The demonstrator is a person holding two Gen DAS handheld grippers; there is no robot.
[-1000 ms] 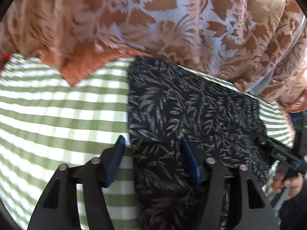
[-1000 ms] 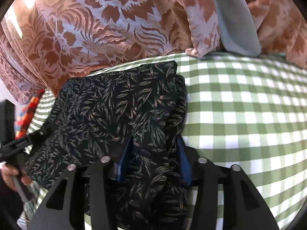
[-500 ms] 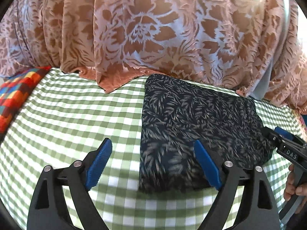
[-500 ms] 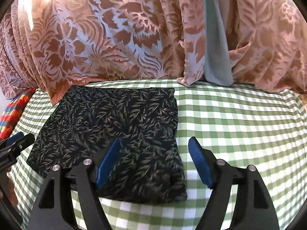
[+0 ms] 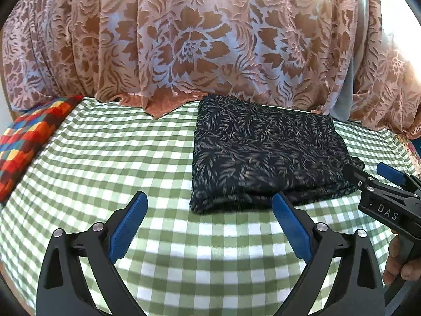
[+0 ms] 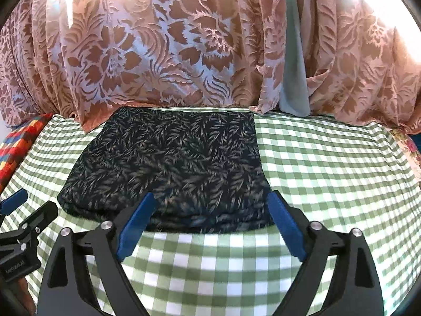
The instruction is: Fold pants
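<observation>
Count: one folded pair of dark leaf-print fabric pants [image 5: 265, 155]; one green-and-white checked cloth [image 5: 118, 163]; one multicoloured patterned cushion [image 5: 29, 137]; two blue-padded black tools.

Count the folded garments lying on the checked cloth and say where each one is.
1. The dark leaf-print pants lie folded at the far side of the green checked cloth, against the hanging floral curtain. More could be hidden beyond the frame edges.

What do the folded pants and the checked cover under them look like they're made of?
Folded pants: looks like thin, soft woven fabric, matte, dark with a pale leaf print; the stacked edges lie limp and slightly rumpled. Checked cover: looks like smooth woven cloth, possibly cotton or a blend, green and white gingham lying flat; bright patches may be a slight sheen or only sunlight.
</observation>
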